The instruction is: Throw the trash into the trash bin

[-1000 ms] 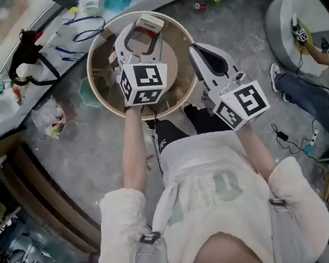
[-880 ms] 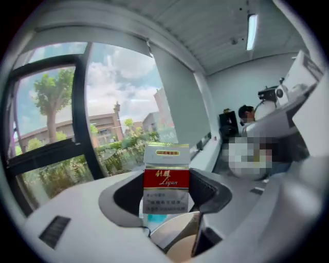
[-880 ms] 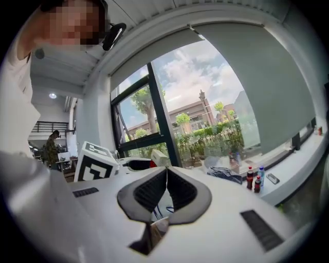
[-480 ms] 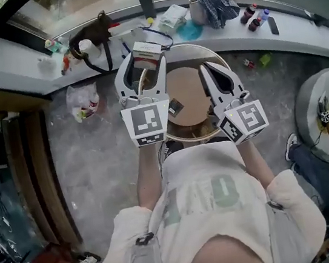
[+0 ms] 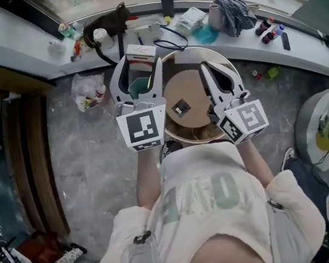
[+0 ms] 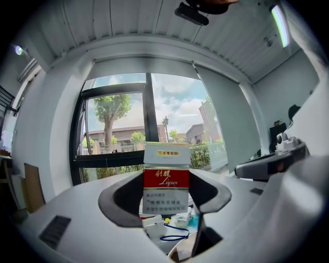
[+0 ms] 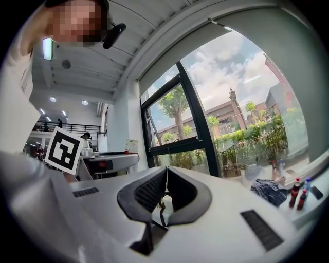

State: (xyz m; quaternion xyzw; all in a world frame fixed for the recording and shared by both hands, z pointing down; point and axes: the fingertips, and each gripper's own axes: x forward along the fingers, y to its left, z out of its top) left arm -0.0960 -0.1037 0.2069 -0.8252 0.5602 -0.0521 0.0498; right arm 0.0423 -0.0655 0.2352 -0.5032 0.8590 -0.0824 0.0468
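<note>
cigarette pack clamped in left gripper; right gripper closed, seemingly empty.

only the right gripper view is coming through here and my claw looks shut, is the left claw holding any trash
observer: yes, the left claw is shut on a cigarette pack, white with a red band, upright between its jaws.
operator: ok, any bin near it
observer: in the head view a teal container shows between the left claw's arms, down beside the round table. I can't tell for sure that it is the bin.
</note>
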